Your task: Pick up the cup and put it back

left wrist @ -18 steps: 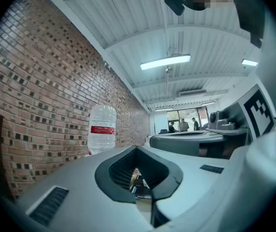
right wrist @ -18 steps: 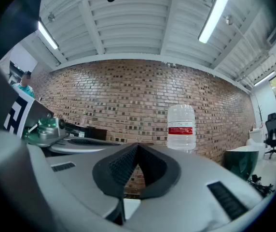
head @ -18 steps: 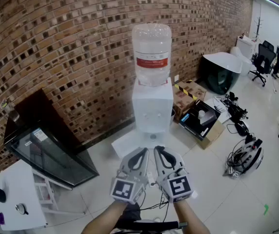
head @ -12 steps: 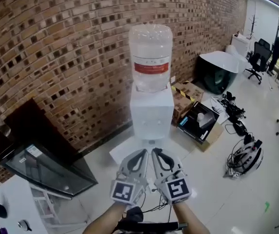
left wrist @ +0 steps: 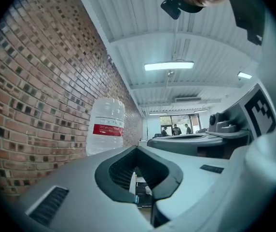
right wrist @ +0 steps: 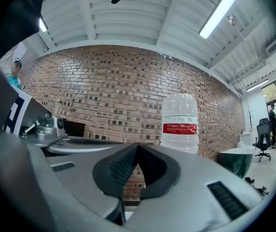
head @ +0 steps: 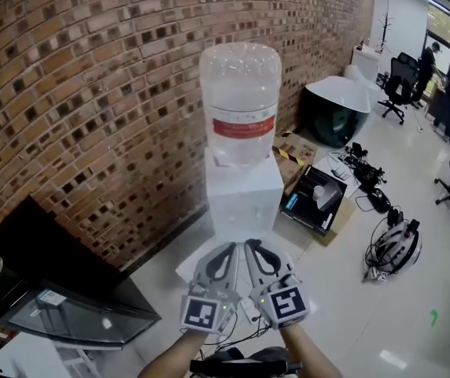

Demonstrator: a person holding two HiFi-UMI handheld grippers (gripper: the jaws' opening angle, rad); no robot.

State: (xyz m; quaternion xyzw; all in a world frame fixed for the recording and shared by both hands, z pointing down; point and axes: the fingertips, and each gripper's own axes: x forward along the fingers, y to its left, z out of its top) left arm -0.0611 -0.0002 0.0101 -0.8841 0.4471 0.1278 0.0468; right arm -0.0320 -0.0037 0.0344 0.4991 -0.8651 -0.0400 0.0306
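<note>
No cup shows in any view. A white water dispenser (head: 245, 203) with a big clear bottle (head: 240, 101), red label on it, stands against the brick wall straight ahead. My left gripper (head: 229, 249) and right gripper (head: 254, 246) are held side by side low in the head view, pointing at the dispenser's base and well short of it. Both are shut with nothing between the jaws. The left gripper (left wrist: 137, 148) has the bottle (left wrist: 106, 124) up to its left in its own view. In the right gripper view the bottle (right wrist: 180, 122) stands above and right of the right gripper (right wrist: 138, 145).
A black glass-topped cabinet (head: 60, 305) stands low at the left. Cardboard boxes (head: 315, 199), a helmet with cables (head: 394, 246) and a dark round tub (head: 335, 109) lie on the floor to the right. People and office chairs (head: 433, 69) are at the far right.
The head view has drawn nearer and tilted up, so the dispenser and bottle look larger. Both grippers stay shut, side by side, in the same spot of the view.
</note>
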